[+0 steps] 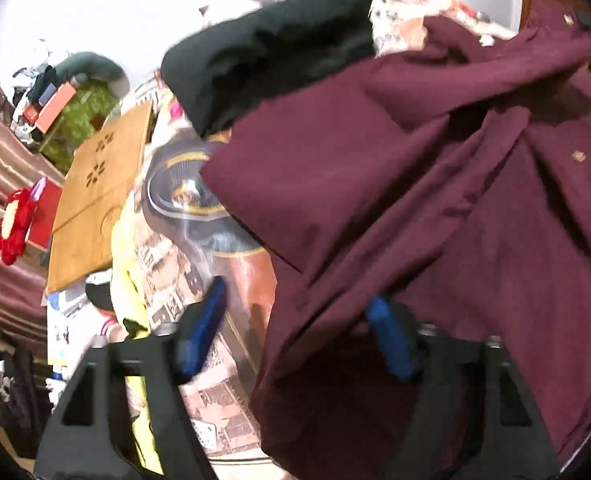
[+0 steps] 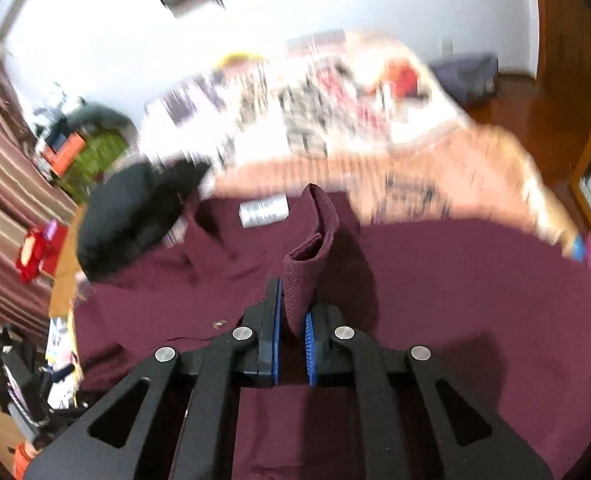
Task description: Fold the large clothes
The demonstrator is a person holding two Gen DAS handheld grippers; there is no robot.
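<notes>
The maroon shirt (image 2: 435,280) is lying spread across the bed (image 2: 435,152), its patterned cover showing beyond the fabric. A white label (image 2: 263,210) is sitting at the shirt's neck, and the ribbed collar (image 2: 315,256) just beside that label is standing up from the cloth. The right claw (image 2: 291,332) is pinching the lower part of this collar, its blue pads (image 2: 276,320) pressing on either side of the ribbed strip. A black garment (image 2: 131,220) is lying on the far left side of the shirt, overlapping its edge.

In the left wrist view, the shirt (image 1: 435,208) is bunching in folds, with the black garment (image 1: 271,60) beyond it. The left claw (image 1: 295,328) is standing spread wide: one blue finger (image 1: 203,328) is hanging clear over the bed cover, the other (image 1: 389,340) is lying against the shirt's fabric. A wooden board (image 1: 95,200) is resting left of the shirt.
</notes>
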